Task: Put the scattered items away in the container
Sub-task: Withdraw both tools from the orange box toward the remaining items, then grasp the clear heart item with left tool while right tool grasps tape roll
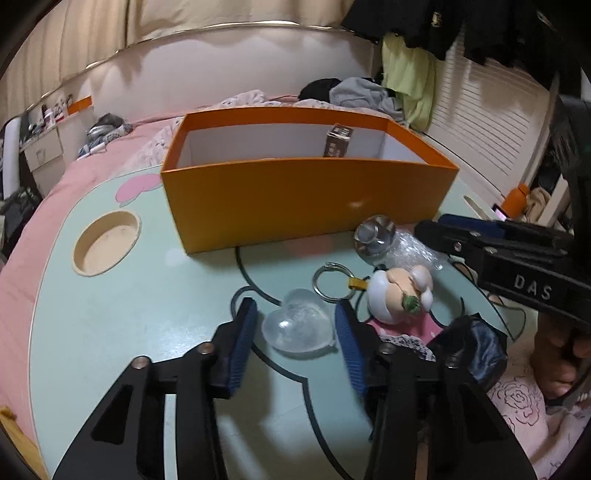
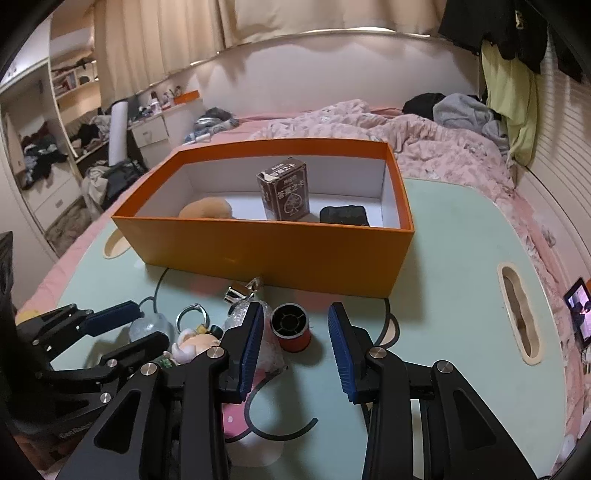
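- I take the bed (image 2: 424, 147) as my landmark: a pink quilt lies rumpled across it.
- Behind the bed I see a pale padded headboard wall (image 2: 332, 74), and above that, cream curtains (image 2: 177, 33).
- To the right of the bed there is a white slatted panel (image 2: 561, 155); dark and yellow-green clothes (image 2: 513, 96) hang in front of it.
- On the bed's far right corner sit heaped grey and black garments (image 2: 454, 105).
- To the left of the bed I make out white drawers (image 2: 147, 131) and open shelves (image 2: 70, 79), both cluttered.
- The mint-green surface (image 2: 454, 258) rests on the bed's near end.
- Light is dim, warm and indoor.
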